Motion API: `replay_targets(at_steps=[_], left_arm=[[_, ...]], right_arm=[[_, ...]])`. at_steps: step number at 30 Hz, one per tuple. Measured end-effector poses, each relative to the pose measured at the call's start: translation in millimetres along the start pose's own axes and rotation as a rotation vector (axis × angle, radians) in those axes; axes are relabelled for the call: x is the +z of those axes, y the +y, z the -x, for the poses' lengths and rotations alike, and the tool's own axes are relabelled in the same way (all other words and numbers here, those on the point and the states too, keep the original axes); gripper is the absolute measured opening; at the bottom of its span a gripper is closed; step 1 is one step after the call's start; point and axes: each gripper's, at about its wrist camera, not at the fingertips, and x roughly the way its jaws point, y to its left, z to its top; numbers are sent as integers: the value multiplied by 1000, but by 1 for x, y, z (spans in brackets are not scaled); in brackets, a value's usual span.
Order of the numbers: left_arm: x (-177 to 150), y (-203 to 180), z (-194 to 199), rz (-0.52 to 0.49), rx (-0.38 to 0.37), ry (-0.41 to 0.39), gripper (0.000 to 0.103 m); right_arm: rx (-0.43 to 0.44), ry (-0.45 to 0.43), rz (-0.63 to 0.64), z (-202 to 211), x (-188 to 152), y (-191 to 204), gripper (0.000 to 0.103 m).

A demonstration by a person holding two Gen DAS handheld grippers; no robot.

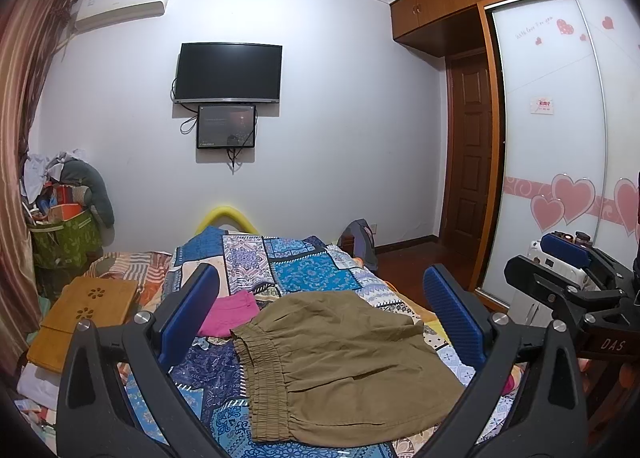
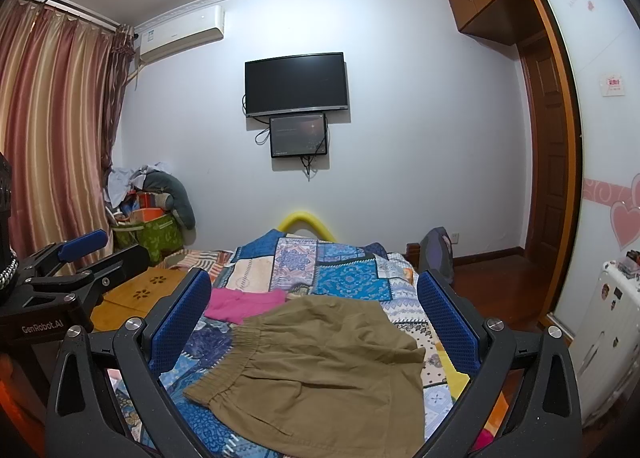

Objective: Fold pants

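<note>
while both fingers (image 1: 452,318) gape apart, pants (image 1: 344,362) lie between them.

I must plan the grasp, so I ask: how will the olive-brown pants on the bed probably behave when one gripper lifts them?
The olive-brown pants lie creased and flat on the patchwork quilt, so they will probably hang limp. The gathered waistband looks thicker, likely easier to pinch. They seem light; sliding looks unlikely.

the olive pants (image 1: 344,362) are matt woven cloth with a gathered elastic waistband, lying on a printed patchwork quilt (image 1: 304,270). the left gripper (image 1: 320,318) has matt black plastic arms and ribbed blue pads (image 1: 454,318); the tray table (image 1: 88,318) is smooth pale wood.
</note>
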Motion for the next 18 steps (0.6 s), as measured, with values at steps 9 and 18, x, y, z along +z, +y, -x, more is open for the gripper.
replay_targets(at_steps=[9, 18], left_arm=[[0, -2, -1, -2, -1, 2, 103], [-2, 0, -2, 3, -2, 6, 103]], right_arm=[[0, 2, -1, 0, 0, -1, 103], [0, 3, -2, 0, 0, -1, 103]])
